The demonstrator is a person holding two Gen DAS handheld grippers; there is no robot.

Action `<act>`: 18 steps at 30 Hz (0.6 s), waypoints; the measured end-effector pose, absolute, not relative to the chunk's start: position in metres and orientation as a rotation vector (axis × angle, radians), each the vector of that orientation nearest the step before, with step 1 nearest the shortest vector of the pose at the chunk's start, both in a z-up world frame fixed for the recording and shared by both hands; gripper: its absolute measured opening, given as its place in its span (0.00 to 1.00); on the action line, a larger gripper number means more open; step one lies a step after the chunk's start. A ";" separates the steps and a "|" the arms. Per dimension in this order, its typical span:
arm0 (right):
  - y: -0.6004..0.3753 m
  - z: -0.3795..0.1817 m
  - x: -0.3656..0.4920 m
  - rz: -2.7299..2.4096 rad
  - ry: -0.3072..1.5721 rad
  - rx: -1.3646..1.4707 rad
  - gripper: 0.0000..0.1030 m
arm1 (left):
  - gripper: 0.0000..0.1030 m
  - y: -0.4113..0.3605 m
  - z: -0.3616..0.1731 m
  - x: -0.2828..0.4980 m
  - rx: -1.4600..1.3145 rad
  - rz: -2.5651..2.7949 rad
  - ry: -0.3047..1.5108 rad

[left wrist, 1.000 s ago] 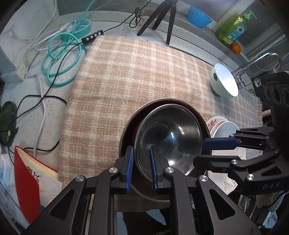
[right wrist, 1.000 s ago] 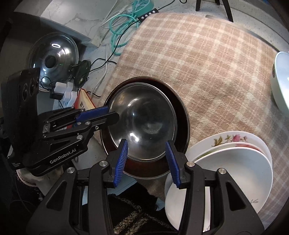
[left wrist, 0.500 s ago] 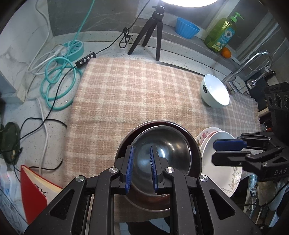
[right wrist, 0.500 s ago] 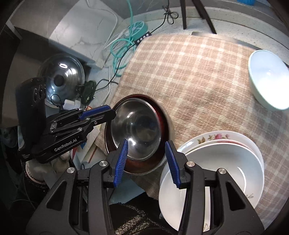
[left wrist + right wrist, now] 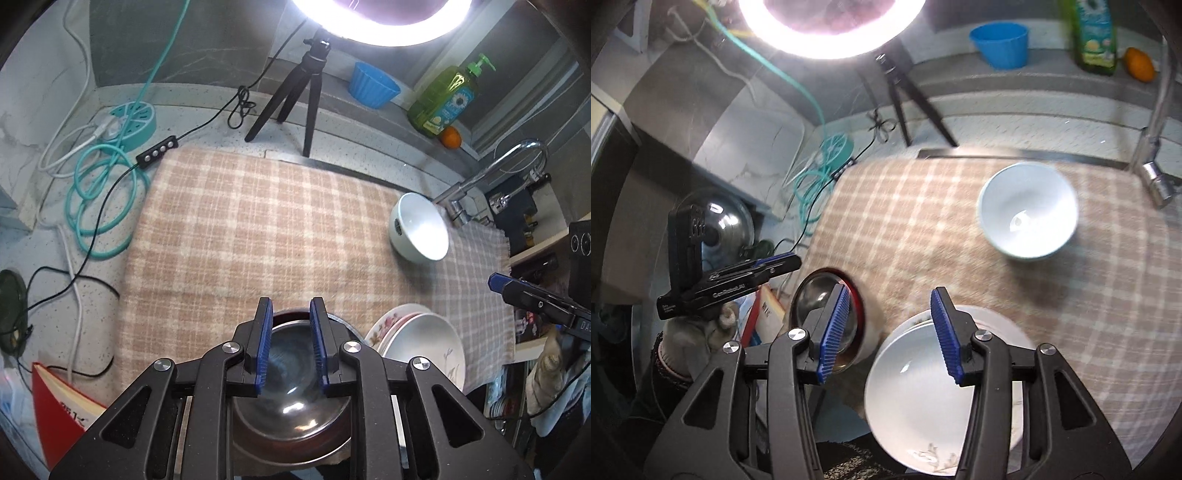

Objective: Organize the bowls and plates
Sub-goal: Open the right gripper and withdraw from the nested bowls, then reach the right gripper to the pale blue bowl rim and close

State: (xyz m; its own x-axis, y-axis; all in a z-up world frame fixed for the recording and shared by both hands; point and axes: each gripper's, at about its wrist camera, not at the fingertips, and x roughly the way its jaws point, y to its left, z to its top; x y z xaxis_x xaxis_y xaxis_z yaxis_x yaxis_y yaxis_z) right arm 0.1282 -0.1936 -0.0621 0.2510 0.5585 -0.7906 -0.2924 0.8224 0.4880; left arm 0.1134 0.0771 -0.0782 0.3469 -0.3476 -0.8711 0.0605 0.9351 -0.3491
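While the steel bowl sits nested in the dark red bowl at the near edge of the plaid cloth, the left gripper hangs above it, jaws a little apart and holding nothing. The right gripper is spread wide and empty over the stack of white plates just beside that nest.

Judging by the task, the white bowl, alone near the faucet, looks like the next piece to collect. To do it well, come at the rim from above with 1 finger inside and 1 outside, then lift straight before travelling.

Room is generous across the middle of the cloth. Tighter spots are the faucet close behind the bowl, the tripod at the far edge, and the near edge, where nest and plates slightly overhang.
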 end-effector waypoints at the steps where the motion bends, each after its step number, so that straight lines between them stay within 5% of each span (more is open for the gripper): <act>1: -0.200 -0.060 0.129 0.571 1.173 0.261 0.51 | 0.18 0.075 -0.077 0.117 -0.276 -0.274 1.190; 4: -0.220 -0.057 0.135 0.512 1.147 0.263 0.60 | 0.32 0.066 -0.076 0.124 -0.275 -0.290 1.188; 18: -0.300 -0.080 0.180 0.317 1.150 0.277 0.65 | 0.37 -0.006 -0.085 0.172 -0.243 -0.394 1.226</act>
State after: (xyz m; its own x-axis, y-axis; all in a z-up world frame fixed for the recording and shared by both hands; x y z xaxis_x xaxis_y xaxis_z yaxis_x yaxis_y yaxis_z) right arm 0.1799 -0.2999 -0.0799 0.3731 0.3840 -0.8446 -0.1036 0.9219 0.3734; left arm 0.1718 -0.0056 -0.0846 0.2830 -0.4193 -0.8626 0.1619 0.9074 -0.3879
